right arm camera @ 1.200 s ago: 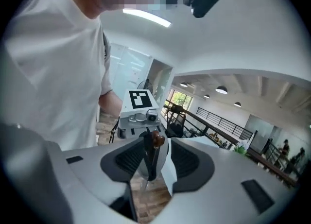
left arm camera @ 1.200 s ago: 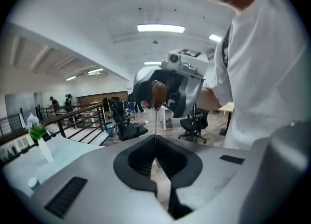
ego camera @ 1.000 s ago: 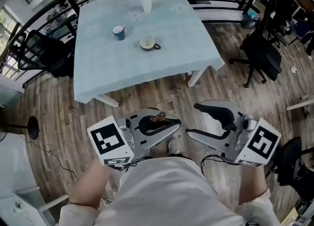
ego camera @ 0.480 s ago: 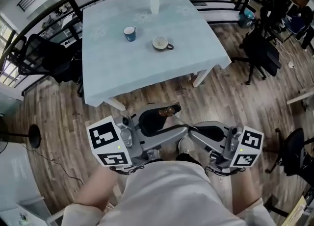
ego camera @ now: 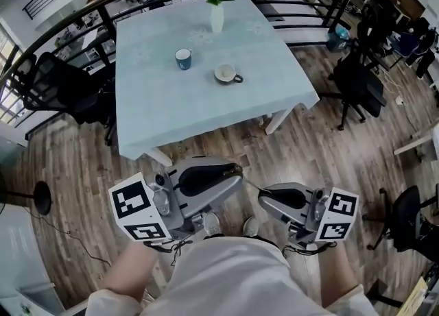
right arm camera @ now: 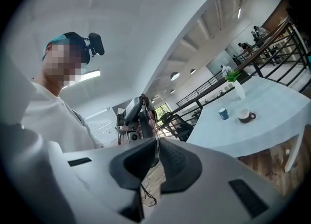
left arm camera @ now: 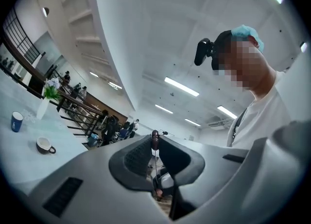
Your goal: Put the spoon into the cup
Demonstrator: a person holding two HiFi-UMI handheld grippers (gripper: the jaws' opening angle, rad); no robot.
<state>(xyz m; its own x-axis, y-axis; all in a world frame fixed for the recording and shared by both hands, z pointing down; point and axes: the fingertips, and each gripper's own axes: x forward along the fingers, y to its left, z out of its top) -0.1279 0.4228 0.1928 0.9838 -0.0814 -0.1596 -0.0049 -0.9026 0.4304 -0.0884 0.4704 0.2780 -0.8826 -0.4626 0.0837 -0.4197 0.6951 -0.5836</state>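
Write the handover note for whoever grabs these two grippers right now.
Left gripper: jaws have just been closing on a slim spoon with a reddish-brown end.
Right gripper: shut, apparently on the spoon's thin other end.
Both hang short of the table with the pale blue cloth.
On it: a blue cup and a white cup with a dark handle, upright, no spoon in either.
Done: spoon in hand. Left: carry it over, drop it into a cup.
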